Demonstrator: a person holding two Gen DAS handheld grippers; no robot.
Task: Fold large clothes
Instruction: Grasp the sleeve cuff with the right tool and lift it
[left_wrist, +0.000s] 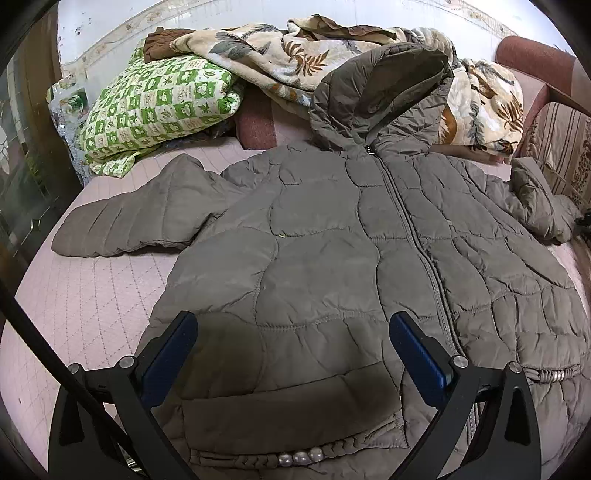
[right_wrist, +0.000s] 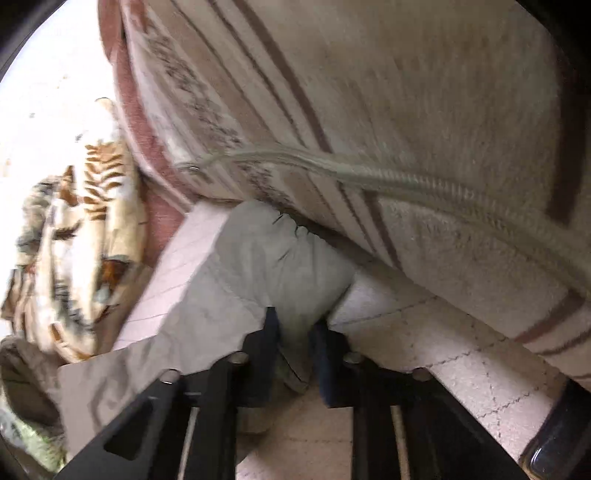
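A grey-brown quilted hooded jacket (left_wrist: 332, 240) lies front up and zipped on a pink quilted cover (left_wrist: 92, 302), its hood (left_wrist: 384, 96) at the far end and both sleeves spread out. My left gripper (left_wrist: 293, 321) hovers open over the jacket's lower front, near the pocket, with nothing between its blue pads (left_wrist: 170, 354). In the right wrist view the right gripper (right_wrist: 295, 321) is shut on the end of the jacket's sleeve (right_wrist: 258, 266), which lies against the striped cushion. That view is blurred.
A green checked quilt (left_wrist: 159, 107) and a leaf-patterned blanket (left_wrist: 295, 55) are piled at the far end. A striped cushion back (right_wrist: 369, 110) rises right beside the held sleeve, with a clear ribbed tube (right_wrist: 406, 181) across it. A dark object (right_wrist: 554, 435) sits at the lower right.
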